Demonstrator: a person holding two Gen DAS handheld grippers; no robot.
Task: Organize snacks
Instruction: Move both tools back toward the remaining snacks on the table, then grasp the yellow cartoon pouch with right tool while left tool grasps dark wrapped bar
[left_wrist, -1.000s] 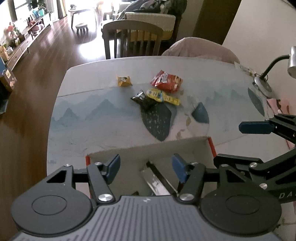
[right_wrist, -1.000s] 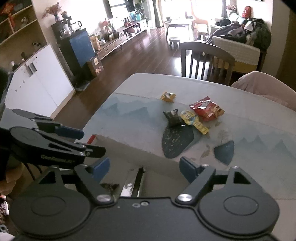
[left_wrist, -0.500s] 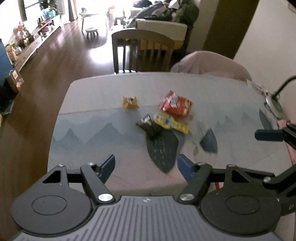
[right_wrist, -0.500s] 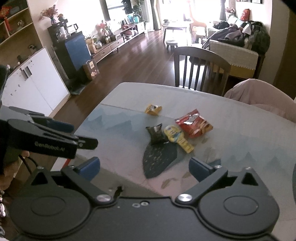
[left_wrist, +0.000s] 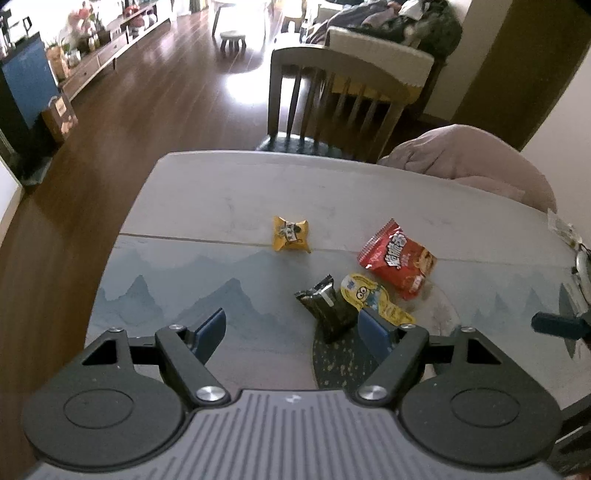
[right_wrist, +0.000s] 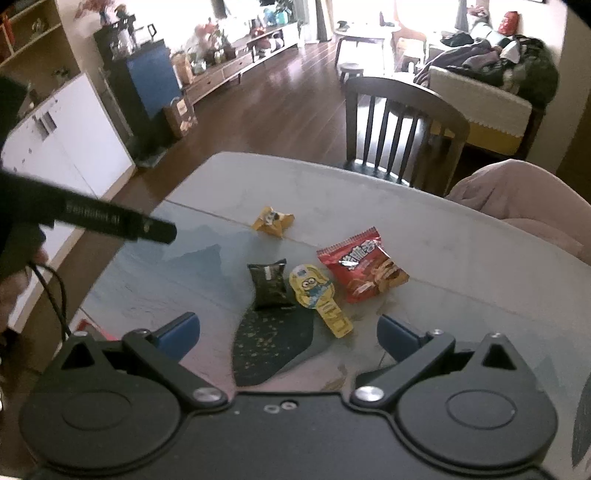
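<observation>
Several snack packets lie together on the table (left_wrist: 221, 192): a small orange packet (left_wrist: 291, 233), a red bag (left_wrist: 397, 258), a black packet (left_wrist: 327, 308) and a yellow cartoon packet (left_wrist: 373, 297). My left gripper (left_wrist: 291, 326) hovers just short of the black packet, its jaws opening with nothing between them. In the right wrist view the orange packet (right_wrist: 272, 221), black packet (right_wrist: 269, 283), yellow packet (right_wrist: 317, 295) and red bag (right_wrist: 364, 266) lie ahead of my right gripper (right_wrist: 290, 332), which stands wide open and holds nothing.
A wooden chair (left_wrist: 332, 99) stands at the table's far edge, beside a pink covered seat (left_wrist: 461, 158). A red-edged box corner (right_wrist: 85, 326) shows at the near left. A lamp base (left_wrist: 581, 269) sits at the right edge. Wooden floor lies to the left.
Both grippers have moved forward from over the cardboard box toward the snacks, which now appear closer. The box has left the left wrist view. Both pairs of jaws have widened.
</observation>
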